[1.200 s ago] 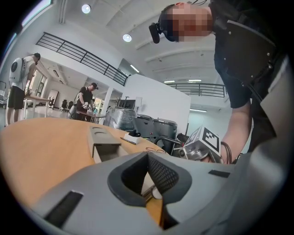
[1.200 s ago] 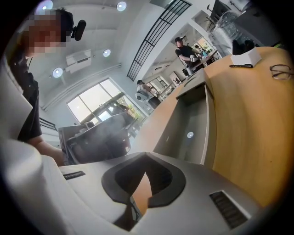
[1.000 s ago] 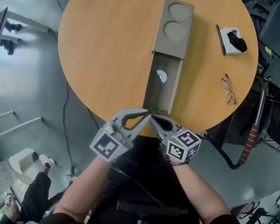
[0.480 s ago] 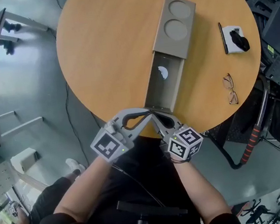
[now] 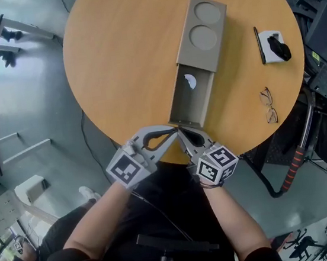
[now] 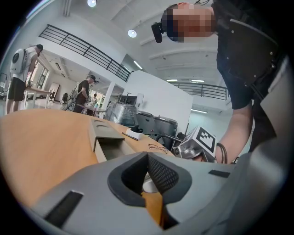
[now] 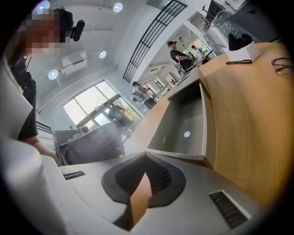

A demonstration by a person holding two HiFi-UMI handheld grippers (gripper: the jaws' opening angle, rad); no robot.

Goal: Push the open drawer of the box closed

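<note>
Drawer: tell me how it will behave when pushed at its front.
The drawer looks rigid, thin-walled and nearly empty, so probably light and easy to slide. The box rests on the smooth table, so it may skid instead. The left claw and right claw, both shut, meet near one front corner; that might skew it.

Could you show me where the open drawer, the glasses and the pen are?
drawer (image 5: 191, 103): head view, its bare floor.
glasses (image 5: 264, 93): head view, the farther lens.
pen (image 5: 257, 46): head view, mid-barrel.

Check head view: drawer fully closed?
No, the drawer sticks far out of the box, its inside open to view.
</note>
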